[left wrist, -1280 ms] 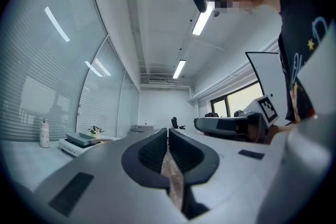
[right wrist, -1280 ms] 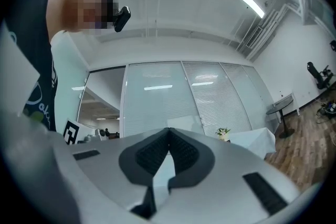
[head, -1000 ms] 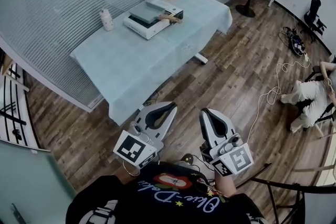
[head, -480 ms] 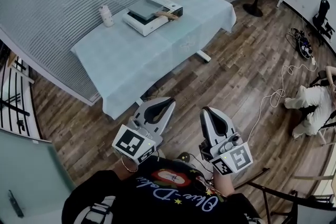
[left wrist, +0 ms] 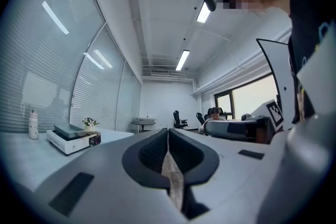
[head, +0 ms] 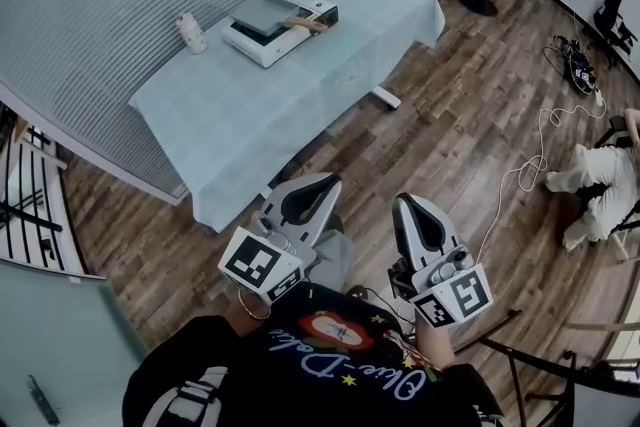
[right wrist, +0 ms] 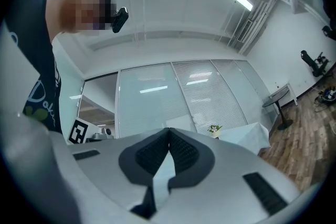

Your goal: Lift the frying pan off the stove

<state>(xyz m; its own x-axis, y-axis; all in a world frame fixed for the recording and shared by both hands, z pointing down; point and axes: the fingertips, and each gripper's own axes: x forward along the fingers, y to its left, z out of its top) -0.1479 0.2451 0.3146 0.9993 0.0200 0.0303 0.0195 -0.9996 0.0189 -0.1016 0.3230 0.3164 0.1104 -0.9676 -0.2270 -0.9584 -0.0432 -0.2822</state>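
1. Frying pan [head: 262,12] sits untouched on the stove [head: 248,43], near the far end of the table [head: 250,125].
2. Over the last second both grippers have edged forward, but they are still short of the table's near corner and well apart from the pan.
3. Left gripper [head: 325,182] and right gripper [head: 405,201] both have their jaws together, with nothing between them.
4. This looks like approach only: reaching and opening the jaws still lie ahead.
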